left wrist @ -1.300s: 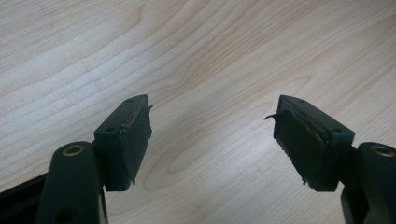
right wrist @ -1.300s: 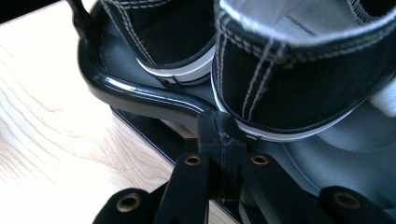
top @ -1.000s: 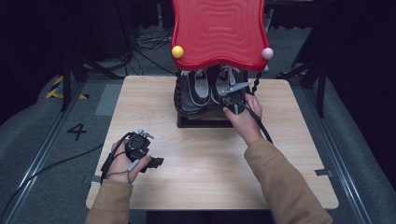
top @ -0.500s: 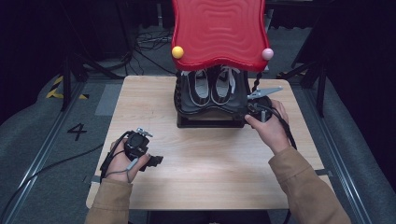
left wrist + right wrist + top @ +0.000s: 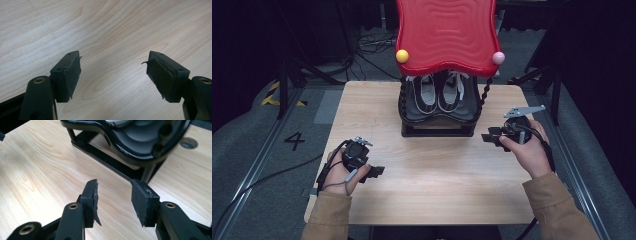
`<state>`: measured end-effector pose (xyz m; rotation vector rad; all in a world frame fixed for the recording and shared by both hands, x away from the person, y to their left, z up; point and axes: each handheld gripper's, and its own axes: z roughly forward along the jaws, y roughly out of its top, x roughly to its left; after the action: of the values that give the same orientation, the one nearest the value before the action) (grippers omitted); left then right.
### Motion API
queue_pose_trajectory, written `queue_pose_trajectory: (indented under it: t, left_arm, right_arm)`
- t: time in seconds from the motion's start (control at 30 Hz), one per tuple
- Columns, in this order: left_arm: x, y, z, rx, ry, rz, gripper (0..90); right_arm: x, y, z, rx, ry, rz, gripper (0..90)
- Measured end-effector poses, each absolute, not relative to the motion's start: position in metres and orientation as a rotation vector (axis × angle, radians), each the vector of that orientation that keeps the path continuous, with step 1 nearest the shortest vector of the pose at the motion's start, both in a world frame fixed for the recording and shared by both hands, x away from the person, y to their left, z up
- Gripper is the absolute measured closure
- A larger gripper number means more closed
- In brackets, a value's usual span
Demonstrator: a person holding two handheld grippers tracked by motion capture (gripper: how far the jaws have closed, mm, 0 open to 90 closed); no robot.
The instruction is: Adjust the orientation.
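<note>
Pair of black-and-white shoes (image 5: 439,92) side by side on lower shelf of black rack (image 5: 437,127) with wavy red glossy top (image 5: 444,35), at far middle of light wooden desk (image 5: 432,180). Right tool (image 5: 490,137) just right of rack base, apart from it, jaws just opened, nothing between them, pointing at rack foot (image 5: 147,173). Left tool (image 5: 377,171) low over near-left desk, well apart from rack, jaws wide, empty.

Light wood table (image 5: 437,195) on grey floor (image 5: 257,200); white "4" (image 5: 294,141) left of table, cables (image 5: 372,47) behind it, surroundings dark.
</note>
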<state>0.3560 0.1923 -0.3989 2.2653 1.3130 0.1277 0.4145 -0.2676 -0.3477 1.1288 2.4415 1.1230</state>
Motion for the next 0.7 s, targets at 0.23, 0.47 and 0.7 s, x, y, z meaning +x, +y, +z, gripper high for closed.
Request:
queue_pose_trajectory:
  t: [0.23,0.47,0.7]
  left_arm:
    - [0.357,0.191,-0.400,2.268,1.314,0.124,28.0]
    - [0.359,0.192,-0.402,2.272,1.318,0.122,27.9]
    - [0.361,0.189,-0.401,2.282,1.306,0.120,27.9]
  right_arm:
    - [0.406,-0.290,-0.352,1.182,2.412,1.150,57.5]
    - [0.401,-0.315,-0.360,1.257,2.395,1.160,56.8]
    - [0.403,-0.327,-0.377,1.337,2.454,1.043,55.8]
